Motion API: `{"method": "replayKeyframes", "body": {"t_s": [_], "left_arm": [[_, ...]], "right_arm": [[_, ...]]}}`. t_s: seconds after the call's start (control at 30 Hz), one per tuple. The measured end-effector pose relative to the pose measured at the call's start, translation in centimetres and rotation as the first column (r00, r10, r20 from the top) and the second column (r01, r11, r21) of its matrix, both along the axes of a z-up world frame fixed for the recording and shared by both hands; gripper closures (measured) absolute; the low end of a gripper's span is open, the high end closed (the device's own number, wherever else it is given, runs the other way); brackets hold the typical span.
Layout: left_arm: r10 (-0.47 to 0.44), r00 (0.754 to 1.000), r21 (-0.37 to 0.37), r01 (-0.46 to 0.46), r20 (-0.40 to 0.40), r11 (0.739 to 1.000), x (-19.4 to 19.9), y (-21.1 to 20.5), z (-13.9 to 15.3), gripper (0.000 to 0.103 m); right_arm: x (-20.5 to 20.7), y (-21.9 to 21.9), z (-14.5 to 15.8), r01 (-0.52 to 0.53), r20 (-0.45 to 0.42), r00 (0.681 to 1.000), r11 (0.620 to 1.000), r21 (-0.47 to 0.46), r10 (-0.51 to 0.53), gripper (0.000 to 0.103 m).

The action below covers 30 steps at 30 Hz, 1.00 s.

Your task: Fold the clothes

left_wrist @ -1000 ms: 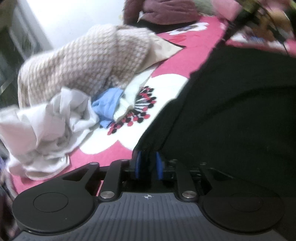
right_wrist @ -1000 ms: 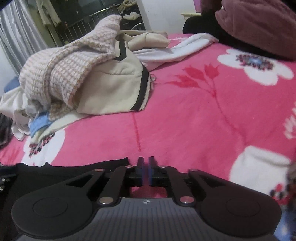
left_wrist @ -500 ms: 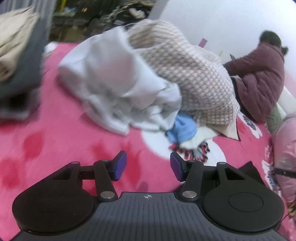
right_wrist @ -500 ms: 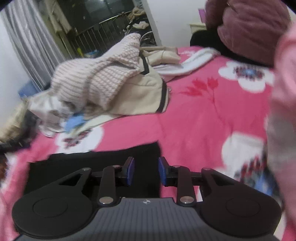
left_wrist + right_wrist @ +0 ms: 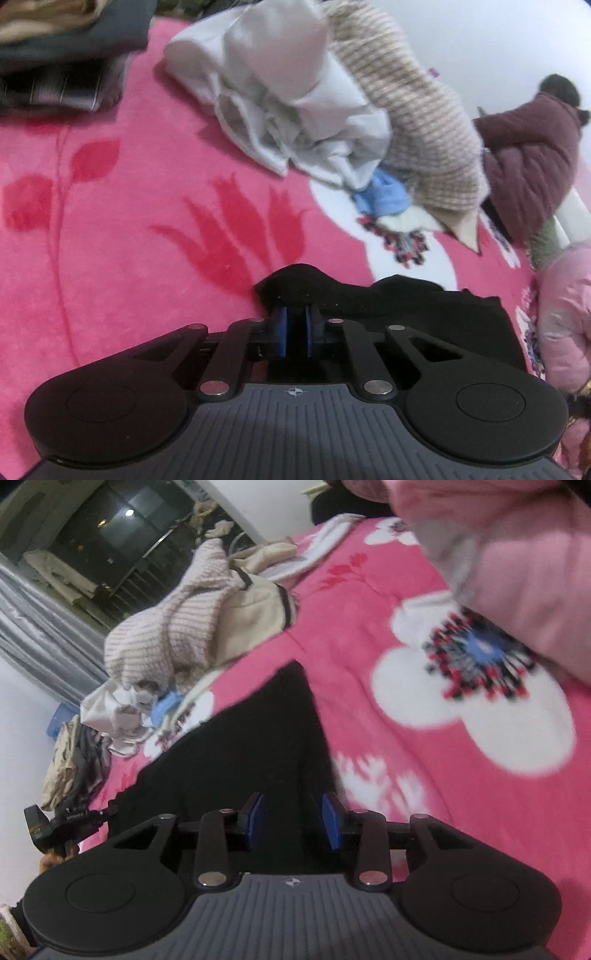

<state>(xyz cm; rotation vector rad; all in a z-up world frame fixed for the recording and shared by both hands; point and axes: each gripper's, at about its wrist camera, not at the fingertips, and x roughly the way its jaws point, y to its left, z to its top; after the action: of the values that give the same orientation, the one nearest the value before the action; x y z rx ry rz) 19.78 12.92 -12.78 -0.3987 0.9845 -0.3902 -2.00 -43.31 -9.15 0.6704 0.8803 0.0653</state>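
Spreading across the pink floral blanket [image 5: 110, 258], lay the black garment [image 5: 251, 738], near the heap of unfolded clothes [image 5: 332, 110]. Looked mid-fold on that garment. Left gripper [image 5: 294, 328] pinched its edge, pads pressed together on cloth; right gripper [image 5: 291, 821] spread wide above it. Likely needed next: closing the right on cloth.

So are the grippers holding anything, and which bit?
The left gripper is shut on the black garment, pinching its bunched edge. The right gripper is open above the same black cloth, holding nothing.
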Motion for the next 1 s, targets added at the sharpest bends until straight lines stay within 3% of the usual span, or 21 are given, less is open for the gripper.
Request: {"method": "replayKeyframes", "body": {"t_s": [0.03,0.1,0.13,0.27,0.37,0.43,0.57,0.63,0.7,0.73,0.77,0.8,0.83,1.0], "left_arm": [[0.006,1.0,-0.009,-0.006,-0.014,1.0,0.0,0.2,0.1,0.091],[0.025,0.999,-0.018,-0.026,-0.04,0.999,-0.3,0.8,0.5,0.067],[0.043,0.998,-0.013,-0.044,-0.044,0.999,-0.8,1.3,0.9,0.064],[0.055,0.997,-0.007,-0.056,-0.044,0.998,-4.6,3.6,2.8,0.054],[-0.021,0.997,-0.001,0.021,-0.075,1.0,-8.5,4.2,3.5,0.045],[-0.08,0.99,0.001,0.081,-0.117,0.997,-11.4,3.8,3.0,0.04],[-0.144,0.974,0.035,0.152,-0.174,0.988,-16.8,2.5,1.4,0.039],[-0.134,0.979,0.06,0.144,-0.153,0.988,-18.6,2.0,0.8,0.042],[-0.103,0.988,0.072,0.112,-0.119,0.991,-19.6,1.8,0.4,0.054],[-0.087,0.99,0.069,0.095,-0.114,0.993,-19.8,1.8,0.3,0.06],[-0.071,0.991,0.065,0.078,-0.11,0.995,-19.9,1.8,0.2,0.079],[-0.055,0.993,0.06,0.061,-0.106,0.996,-20.1,1.8,0.1,0.098],[-0.044,0.994,0.053,0.05,-0.103,0.997,-20.0,1.8,0.3,0.098],[-0.005,1.0,0.075,0.005,-0.008,0.997,-20.2,2.8,4.2,0.101]], "right_arm": [[-0.6,-0.2,-0.2,0.017,-0.009,1.0,1.0,0.008,-0.017,0.065],[-2.0,-0.6,-0.4,0.052,-0.02,0.998,0.998,0.035,-0.052,0.065],[-2.7,-0.9,-0.4,0.071,-0.02,0.997,0.996,0.052,-0.07,0.065],[-4.6,-1.6,-1.0,0.118,-0.016,0.993,0.987,0.107,-0.117,0.061],[-5.5,-1.9,-1.9,0.14,-0.032,0.99,0.981,0.134,-0.137,0.06],[-5.8,-1.9,-2.9,0.156,-0.042,0.988,0.976,0.153,-0.151,0.058],[-5.9,-1.4,-4.3,0.158,-0.043,0.987,0.972,0.173,-0.153,0.058],[-5.9,-1.1,-4.4,0.142,-0.026,0.99,0.976,0.167,-0.139,0.058],[-5.6,-0.9,-4.3,0.126,-0.018,0.992,0.982,0.139,-0.124,0.061],[-5.4,-0.8,-4.3,0.117,-0.014,0.993,0.985,0.124,-0.117,0.067],[-5.3,-0.6,-4.2,0.107,-0.009,0.994,0.989,0.103,-0.107,0.073],[-5.3,-0.4,-4.1,0.101,-0.01,0.995,0.992,0.079,-0.1,0.091],[-5.3,-0.1,-4.0,0.094,-0.012,0.996,0.994,0.054,-0.093,0.097],[-5.3,1.0,-3.6,0.058,-0.024,0.998,0.996,-0.068,-0.06,0.099]]}}
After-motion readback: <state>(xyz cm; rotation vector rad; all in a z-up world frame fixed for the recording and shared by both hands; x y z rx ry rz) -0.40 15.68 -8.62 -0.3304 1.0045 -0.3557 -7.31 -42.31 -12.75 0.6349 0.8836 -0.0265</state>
